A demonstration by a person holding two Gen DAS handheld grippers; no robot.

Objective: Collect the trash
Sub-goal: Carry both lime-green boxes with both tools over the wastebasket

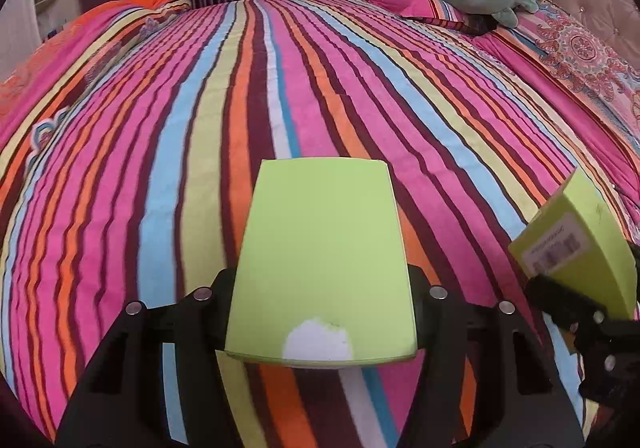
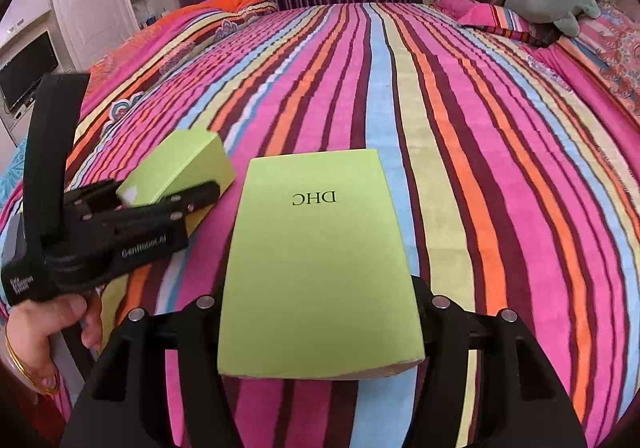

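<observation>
Gripping a torn green box (image 1: 322, 260), left gripper (image 1: 322, 288) hovers above the striped bedspread (image 1: 240, 88); right gripper (image 2: 320, 304) clamps the green DHC box (image 2: 320, 264) beside it, over the same bedspread.

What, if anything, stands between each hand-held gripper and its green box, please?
Nothing visible: the left hand-held gripper already clamps one green box, and the right hand-held gripper clamps the DHC-marked green box, both above the striped bed cover.
</observation>
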